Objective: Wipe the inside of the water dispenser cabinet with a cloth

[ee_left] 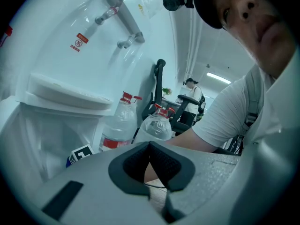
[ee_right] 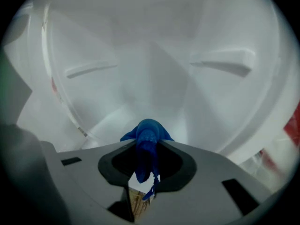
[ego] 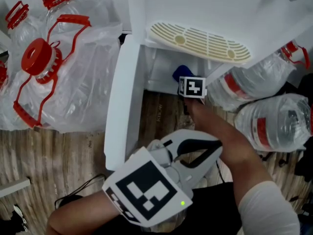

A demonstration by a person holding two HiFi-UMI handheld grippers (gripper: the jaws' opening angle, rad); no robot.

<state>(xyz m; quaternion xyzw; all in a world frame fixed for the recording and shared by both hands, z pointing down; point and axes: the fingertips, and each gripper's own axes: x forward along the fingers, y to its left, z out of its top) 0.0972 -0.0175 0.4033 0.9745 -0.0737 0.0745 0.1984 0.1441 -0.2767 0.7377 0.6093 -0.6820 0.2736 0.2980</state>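
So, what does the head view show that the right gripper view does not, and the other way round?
Only the head view shows the water bottles on the wooden floor, the drip tray grille, the open cabinet door and the left gripper. Only the right gripper view shows the right gripper with its fingers shut on the blue cloth, and two ribs on the inner walls. Both show the blue cloth and the white inside of the cabinet.
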